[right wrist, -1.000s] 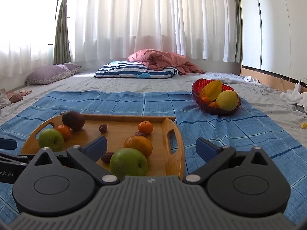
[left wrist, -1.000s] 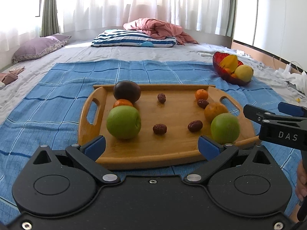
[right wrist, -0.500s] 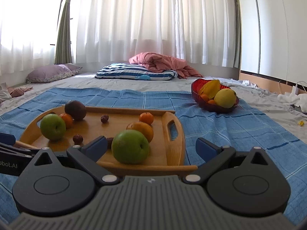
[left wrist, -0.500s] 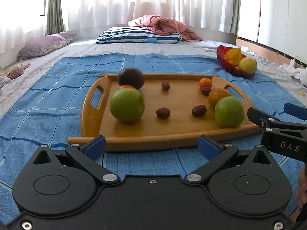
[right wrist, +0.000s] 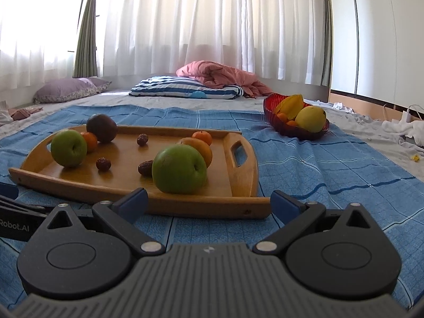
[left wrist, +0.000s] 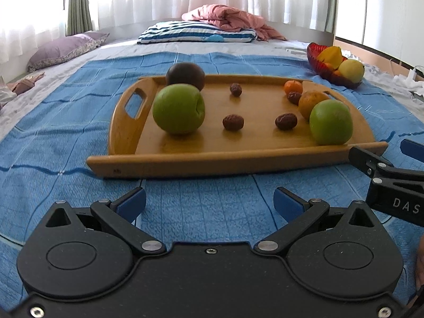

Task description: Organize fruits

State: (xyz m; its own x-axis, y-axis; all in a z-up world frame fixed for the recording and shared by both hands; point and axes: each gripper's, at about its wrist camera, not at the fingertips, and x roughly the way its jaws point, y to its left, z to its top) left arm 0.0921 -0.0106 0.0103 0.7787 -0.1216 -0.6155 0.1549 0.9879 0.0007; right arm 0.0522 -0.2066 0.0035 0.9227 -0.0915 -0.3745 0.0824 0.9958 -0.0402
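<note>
Nearby, red bowl (right wrist: 295,129) beyond wooden tray (right wrist: 238,185).

"DAS" on the right hand-held gripper (left wrist: 413,156); "Robot.AI" on the left hand-held gripper (right wrist: 8,193)

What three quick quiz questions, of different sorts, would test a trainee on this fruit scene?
1. True or false: the left tool grips a green apple.
2. How many green apples lie on the wooden tray?
3. Which fruit lies nearest the right tool: (a) dark round fruit, (b) green apple, (c) small tangerine?

Key
1. False: both tools are open and empty, short of the tray.
2. Two.
3. (b). The red bowl stands apart, on the blue blanket.
</note>
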